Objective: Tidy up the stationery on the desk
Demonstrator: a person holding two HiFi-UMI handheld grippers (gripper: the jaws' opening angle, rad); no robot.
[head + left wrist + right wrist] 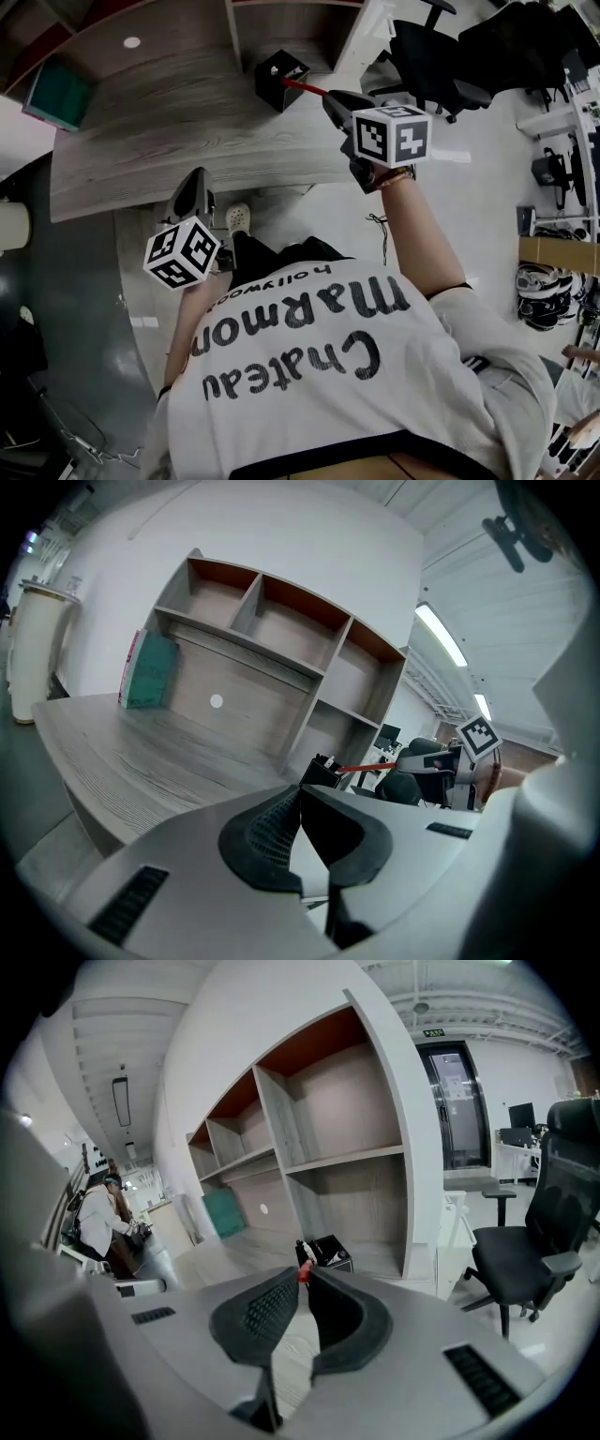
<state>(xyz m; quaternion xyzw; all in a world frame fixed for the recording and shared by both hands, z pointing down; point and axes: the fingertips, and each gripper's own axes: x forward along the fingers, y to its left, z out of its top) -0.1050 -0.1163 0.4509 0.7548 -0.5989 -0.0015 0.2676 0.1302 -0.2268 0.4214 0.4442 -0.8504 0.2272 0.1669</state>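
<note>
A black pen holder (280,79) stands on the grey wooden desk (159,122) near its right end, with a few items inside. My right gripper (328,97) is shut on a red pen (303,88), whose far end reaches the holder's rim. In the right gripper view the red pen (303,1273) shows as a small tip between the closed jaws, just before the pen holder (324,1252). My left gripper (195,178) hangs low by the desk's front edge, shut and empty. Its own view shows the pen holder (320,771), the red pen (361,765) and the right gripper (424,757).
A teal book (56,95) leans against the shelf unit (272,639) at the desk's far left. Black office chairs (436,66) stand right of the desk. A person (98,1224) stands far off in the right gripper view. A white cylinder (33,649) stands left of the desk.
</note>
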